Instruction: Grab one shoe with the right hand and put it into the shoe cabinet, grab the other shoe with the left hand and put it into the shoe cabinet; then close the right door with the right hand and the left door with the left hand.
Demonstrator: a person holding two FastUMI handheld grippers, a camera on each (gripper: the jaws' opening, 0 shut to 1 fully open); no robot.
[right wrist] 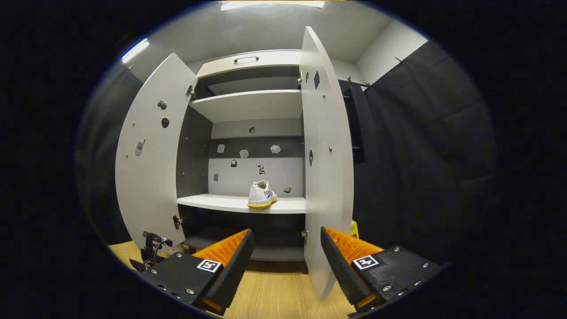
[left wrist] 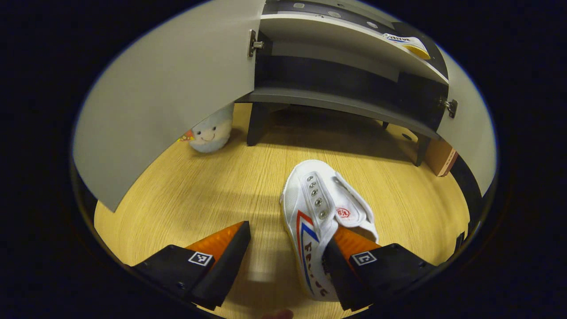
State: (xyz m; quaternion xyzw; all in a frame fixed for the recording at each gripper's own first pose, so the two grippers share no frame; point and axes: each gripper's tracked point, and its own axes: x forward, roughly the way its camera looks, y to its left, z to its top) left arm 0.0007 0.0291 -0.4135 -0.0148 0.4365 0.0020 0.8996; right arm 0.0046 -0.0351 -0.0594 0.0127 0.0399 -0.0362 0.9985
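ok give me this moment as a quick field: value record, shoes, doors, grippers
shoe on shelf: white shoe standing on a cabinet shelf
shoe on floor: second white shoe lying on the wood floor before the cabinet
left door: open
right door: open
left gripper: open, one finger at the floor shoe
right gripper: open, holding nothing
other: plush toy beneath the left door
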